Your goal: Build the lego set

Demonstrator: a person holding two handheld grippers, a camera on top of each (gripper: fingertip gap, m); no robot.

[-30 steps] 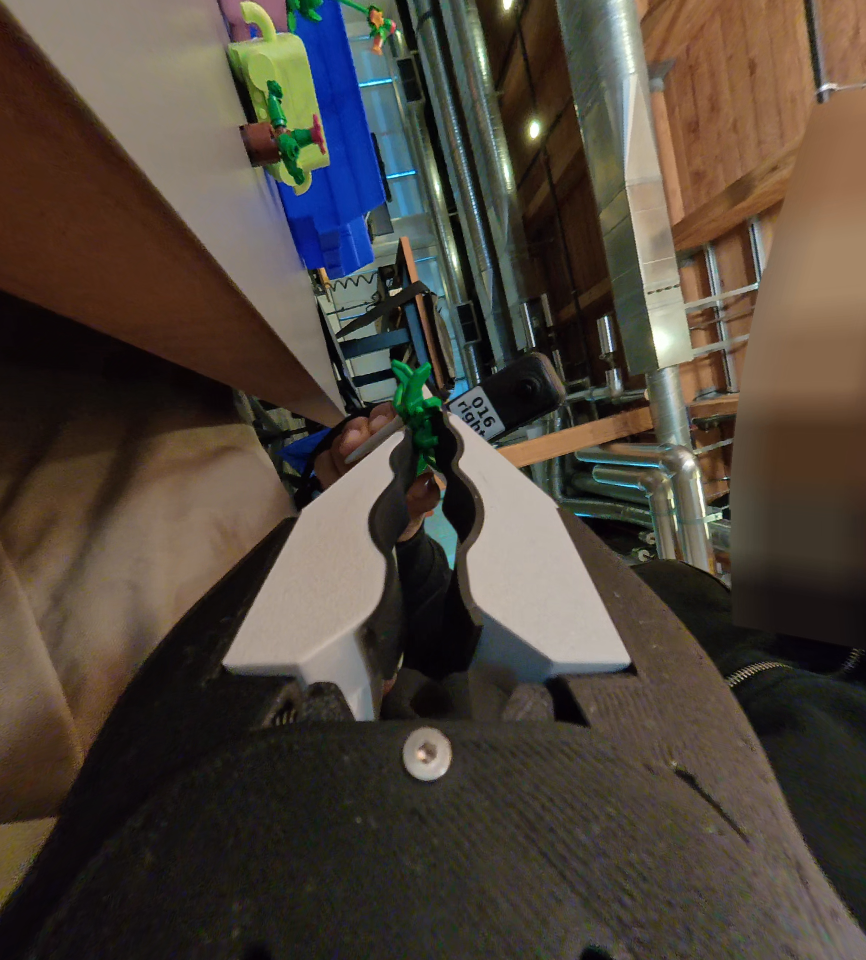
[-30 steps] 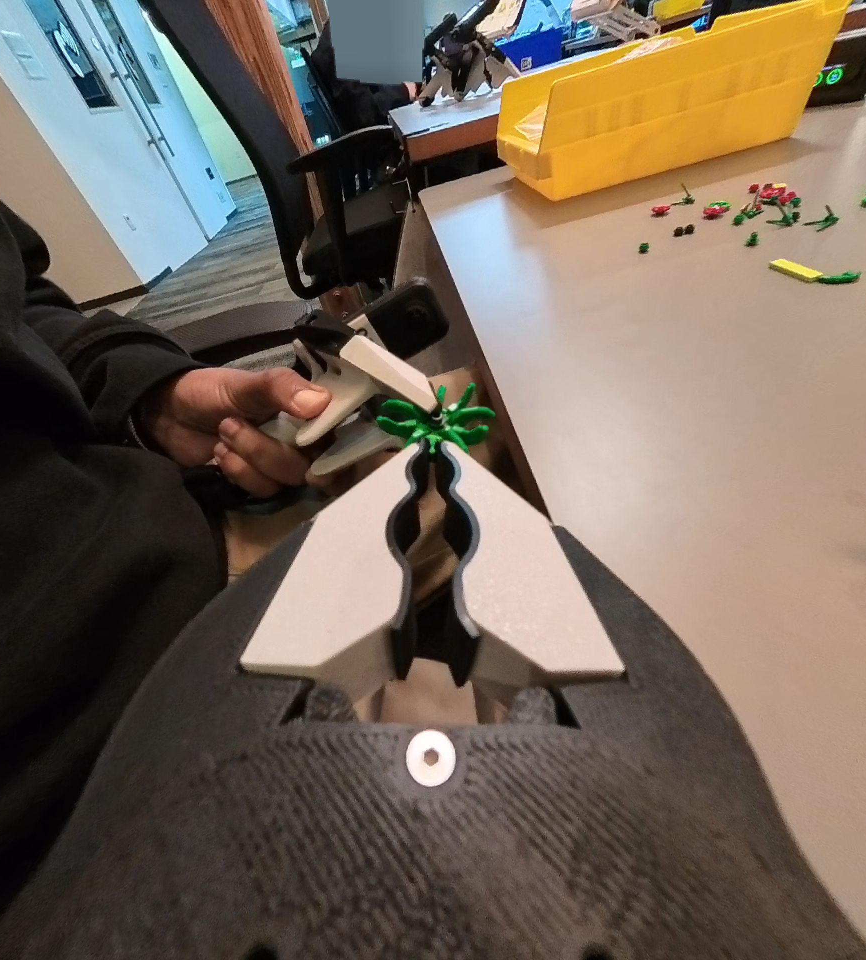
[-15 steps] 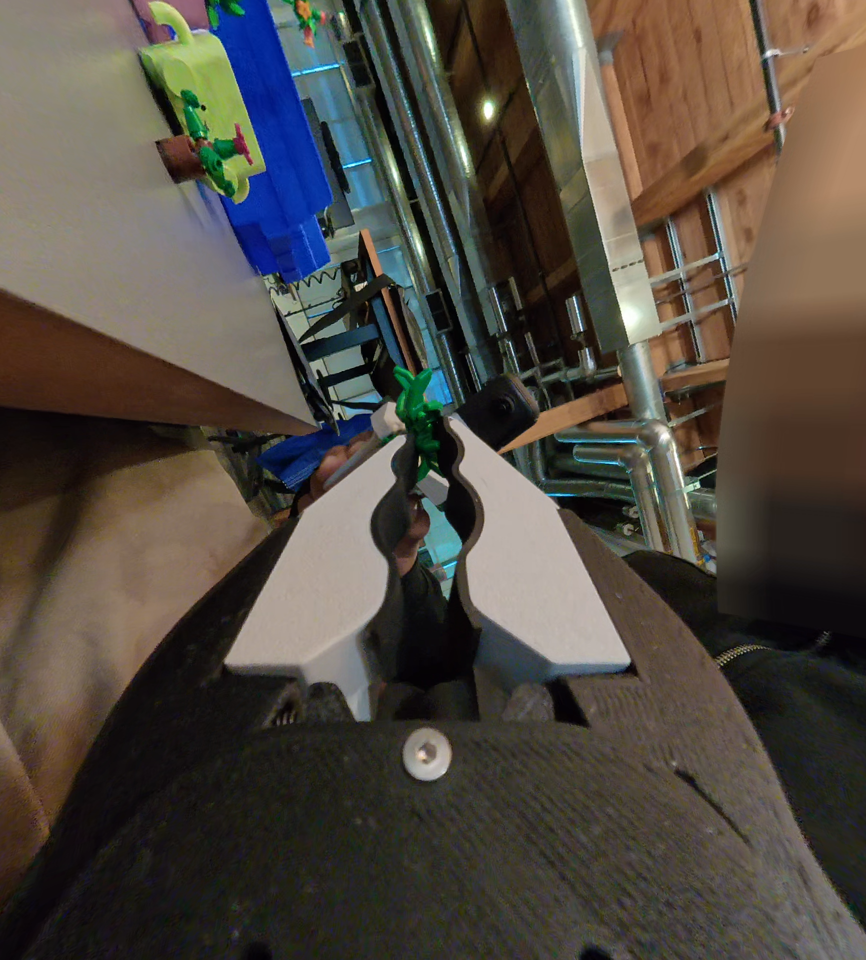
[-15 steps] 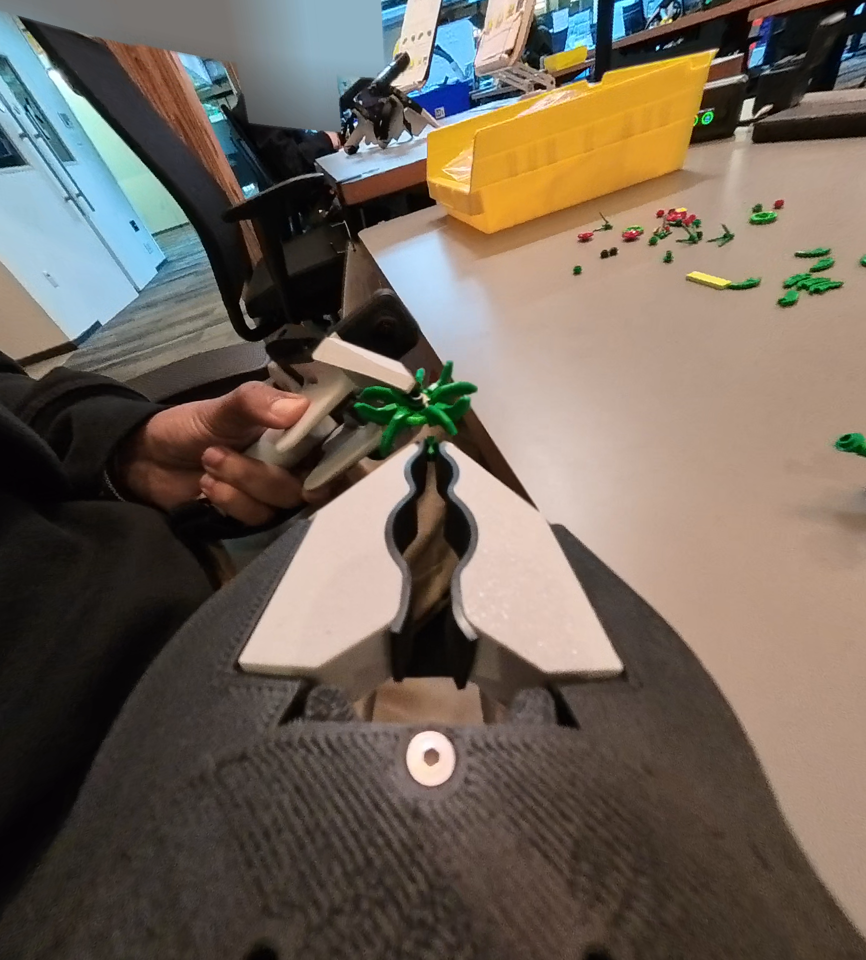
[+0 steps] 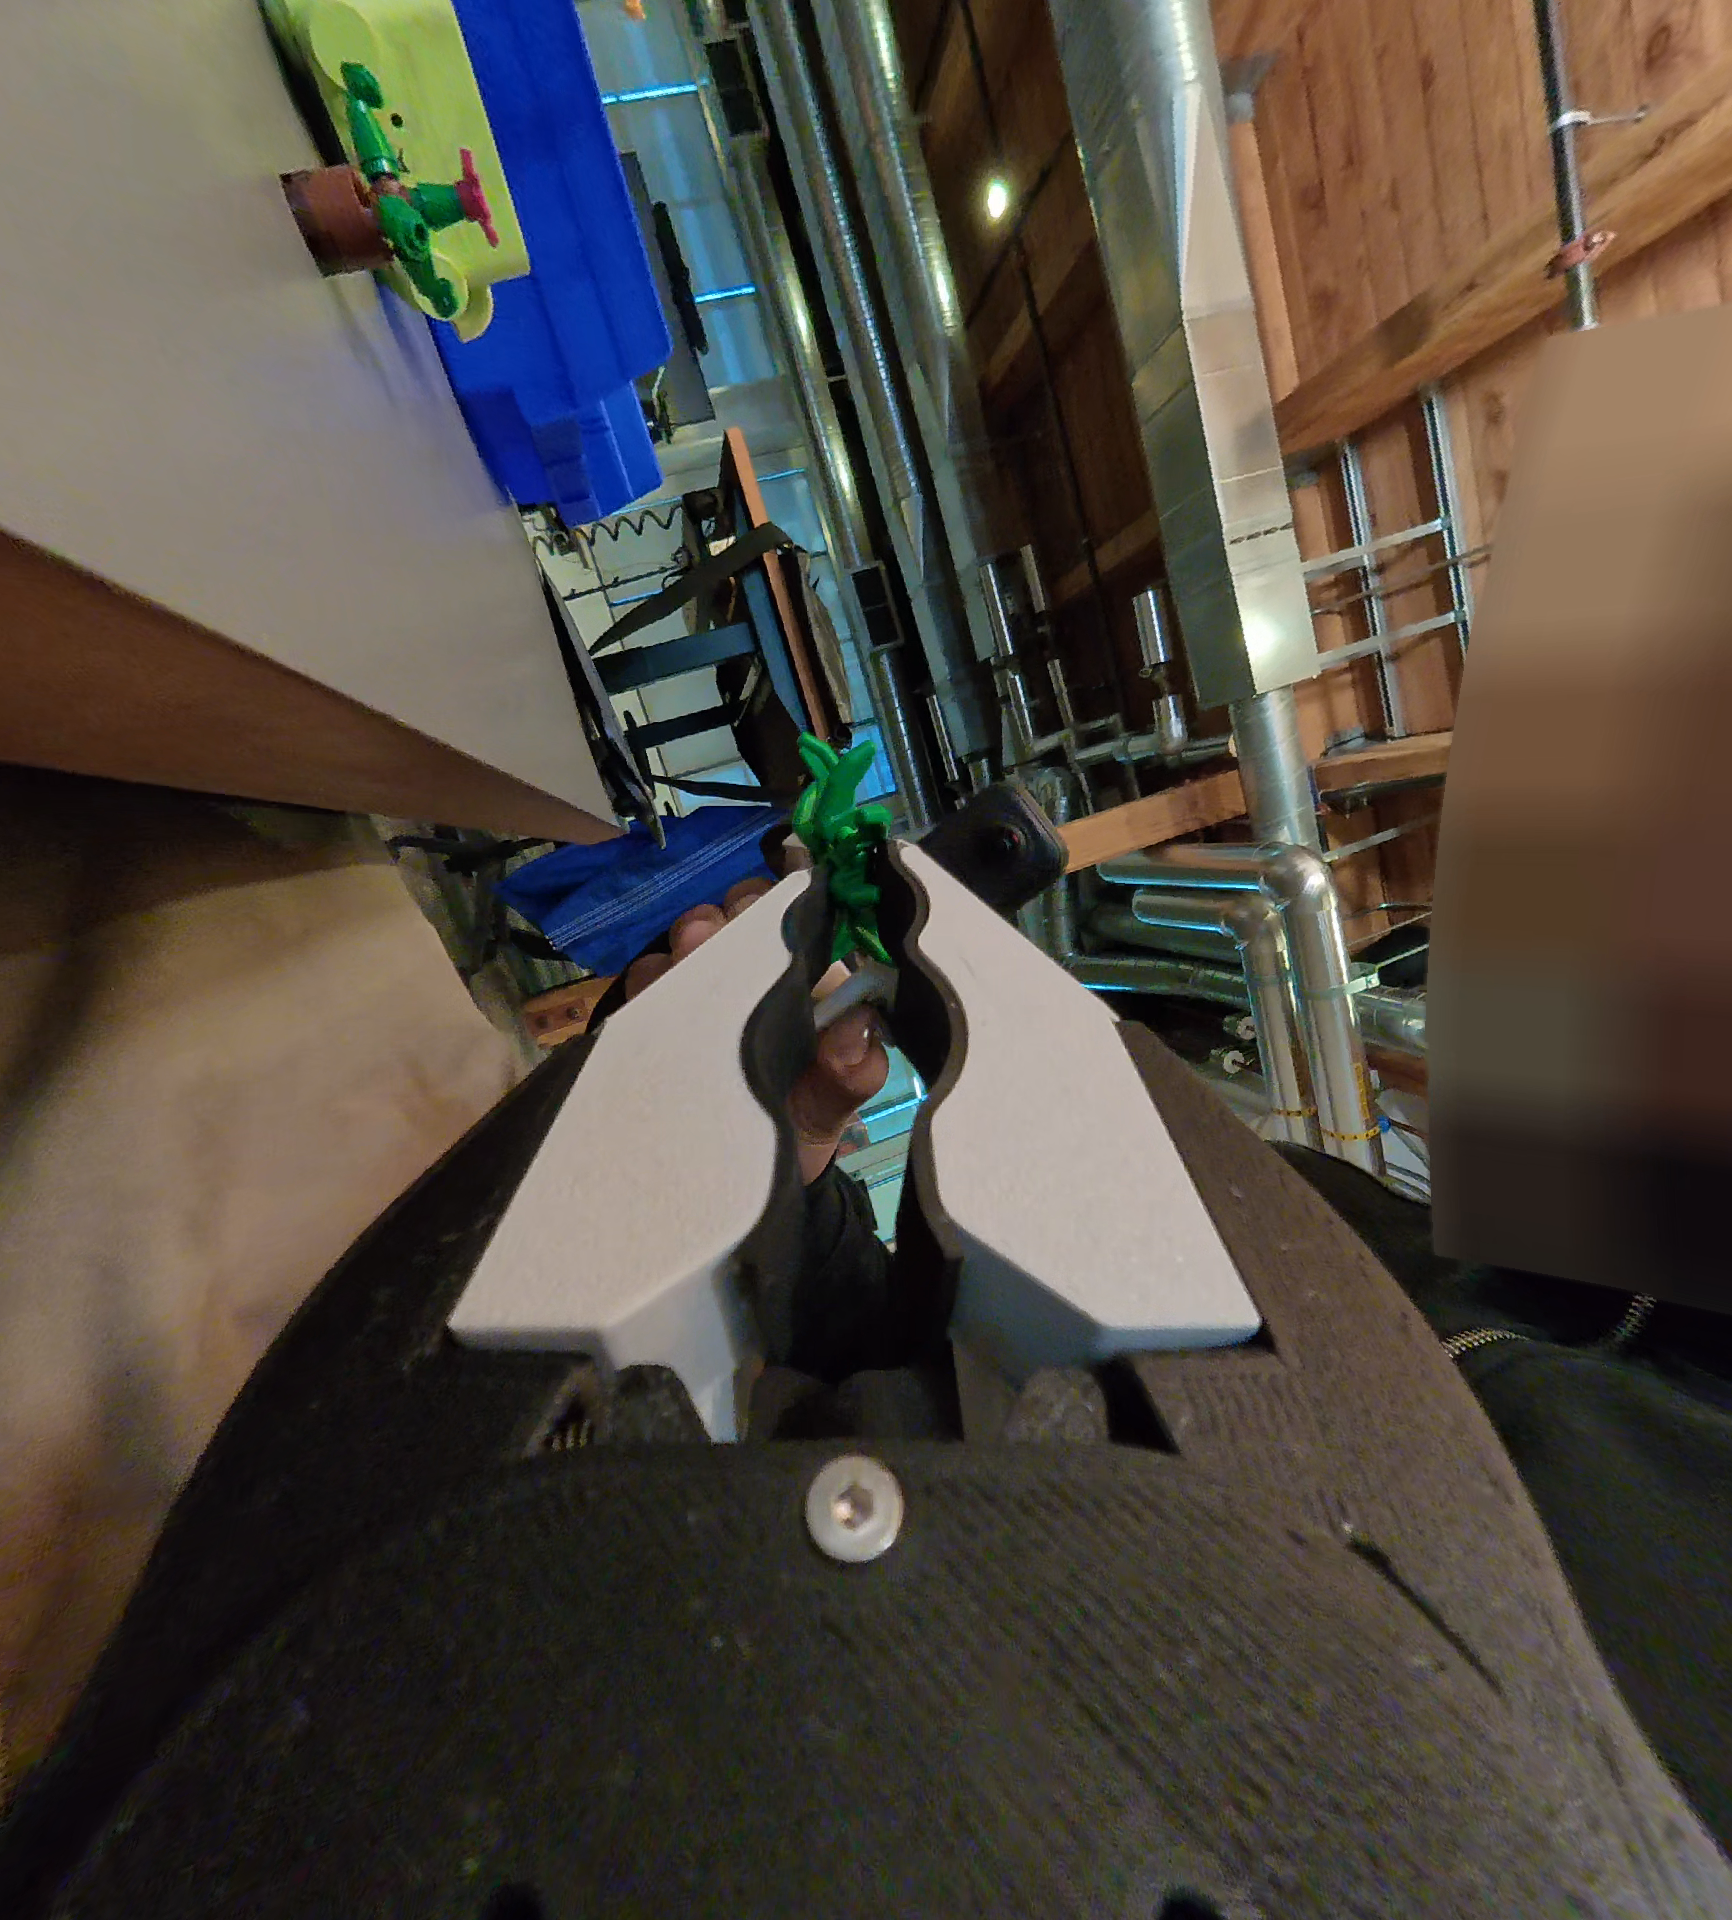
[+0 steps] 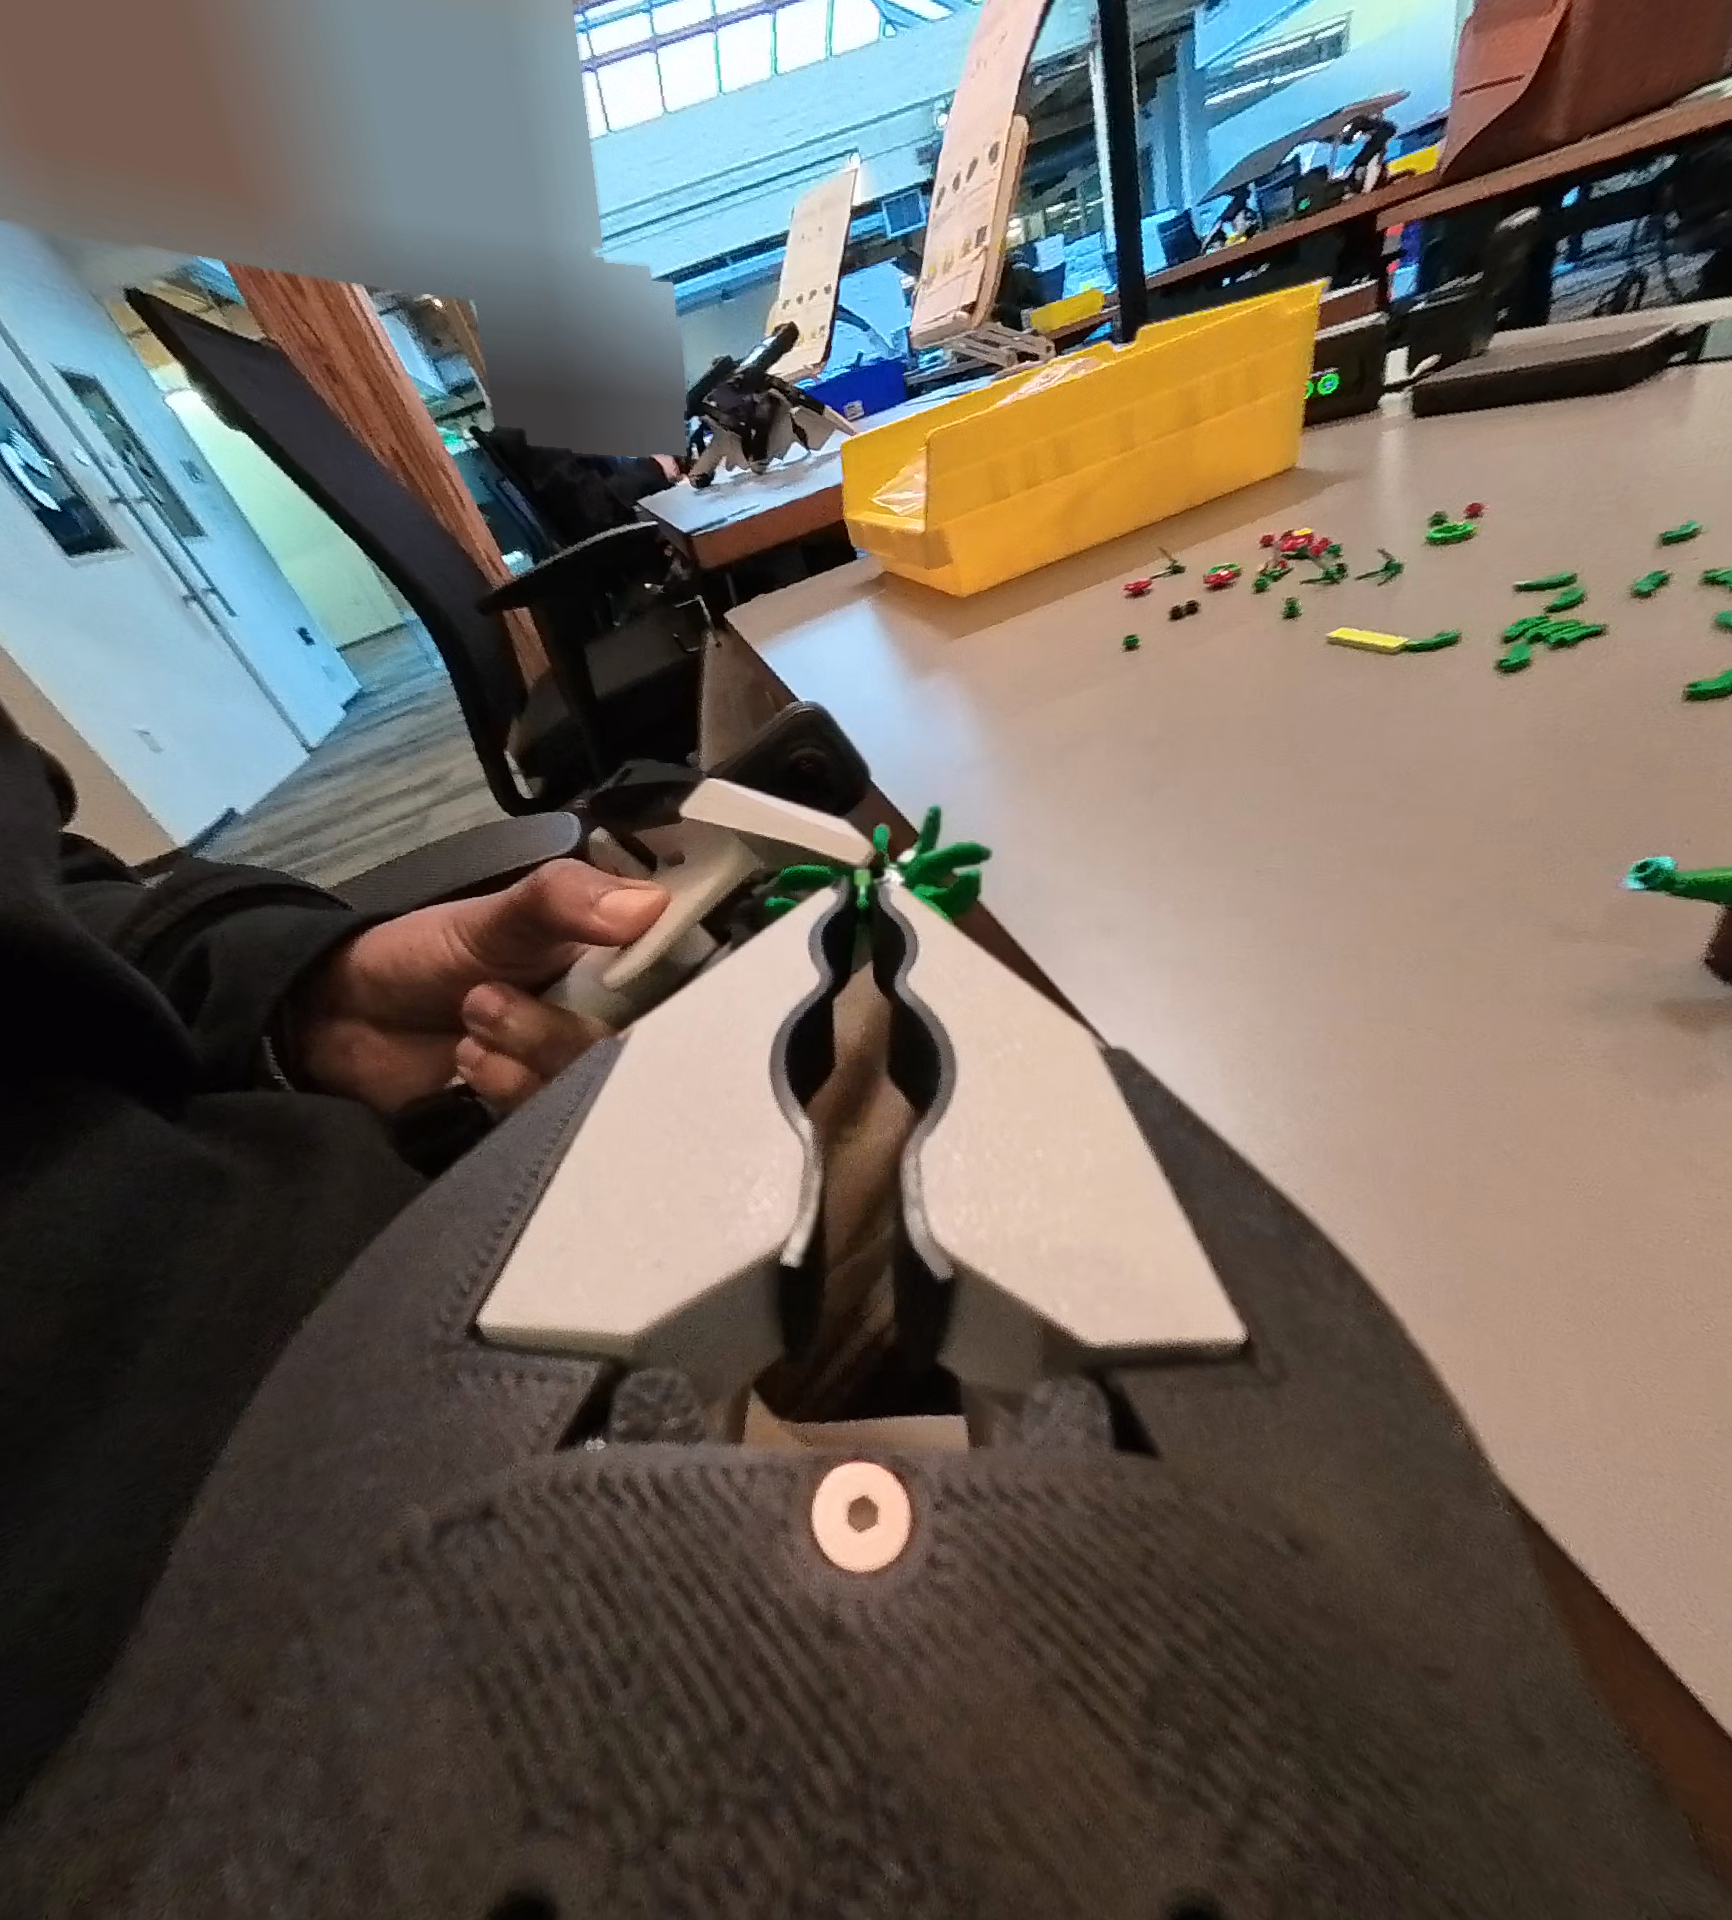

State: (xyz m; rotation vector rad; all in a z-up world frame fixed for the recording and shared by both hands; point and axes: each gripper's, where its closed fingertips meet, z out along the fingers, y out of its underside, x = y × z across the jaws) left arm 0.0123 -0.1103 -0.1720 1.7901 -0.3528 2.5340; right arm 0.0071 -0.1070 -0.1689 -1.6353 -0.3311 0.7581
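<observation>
Both grippers meet off the tabletop's [image 6: 1257,883] near edge: left gripper [image 5: 849,868] and right gripper [image 6: 867,894] each pinch the spiky green plastic leaf piece [image 6: 929,873].

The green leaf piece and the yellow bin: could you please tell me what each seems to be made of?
Leaf piece: probably moulded plastic, an even bright green with thin, slightly glossy fronds. It is pinched at the tips of both the right gripper and the left gripper.

Bin: likely rigid plastic, uniform yellow with smooth ribbed walls and a soft sheen.
</observation>
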